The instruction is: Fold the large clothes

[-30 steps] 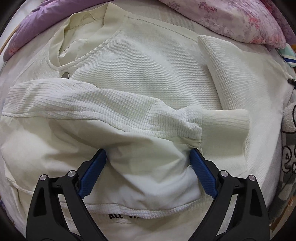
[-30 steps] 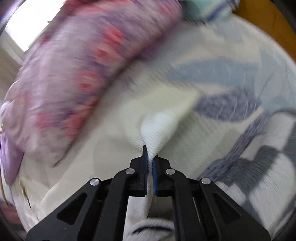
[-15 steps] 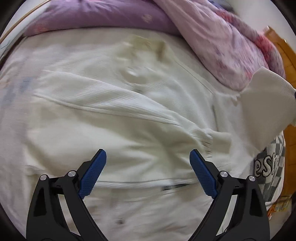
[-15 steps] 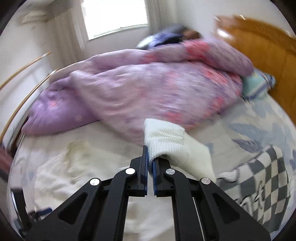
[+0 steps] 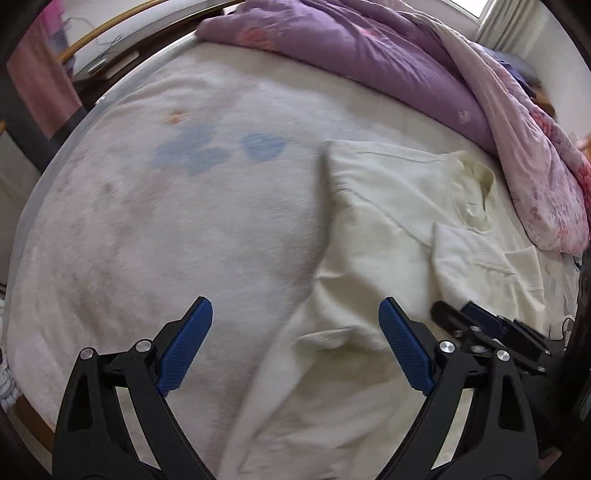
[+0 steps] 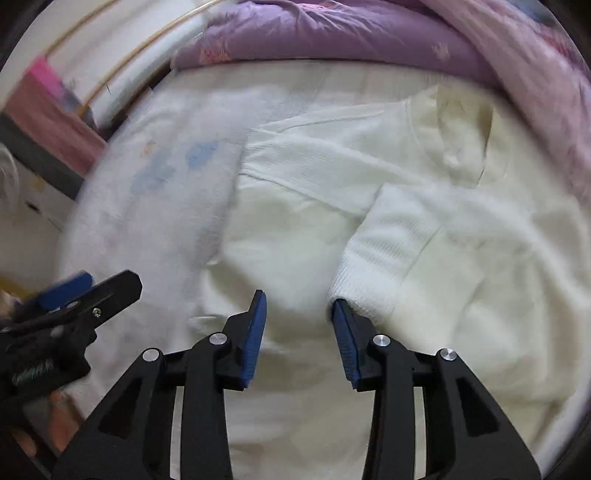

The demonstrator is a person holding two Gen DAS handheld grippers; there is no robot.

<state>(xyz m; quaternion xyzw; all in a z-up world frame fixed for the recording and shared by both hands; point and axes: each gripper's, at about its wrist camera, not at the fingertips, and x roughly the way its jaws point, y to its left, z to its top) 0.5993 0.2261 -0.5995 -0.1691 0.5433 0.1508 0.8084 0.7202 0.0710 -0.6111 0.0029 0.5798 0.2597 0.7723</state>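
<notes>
A cream ribbed sweater [image 5: 388, 229] lies on the bed with both sleeves folded across its body. My left gripper [image 5: 295, 343] is open and empty, above the sweater's left edge. My right gripper [image 6: 299, 332] is open and empty, just in front of the folded sleeve cuff [image 6: 373, 269], with its right pad next to the cuff. The right gripper also shows in the left wrist view [image 5: 480, 328], and the left gripper in the right wrist view [image 6: 74, 295].
A purple floral duvet [image 5: 406, 62] is heaped along the far side of the bed. The pale sheet [image 5: 166, 206] with blue prints stretches to the left. A curved bed rail [image 5: 110, 26] and pink cloth [image 5: 40, 85] are at the far left.
My right gripper carried the sleeve cuff over the sweater, laid it down and opened. My left gripper swung left, away from the sweater's middle, still open.
</notes>
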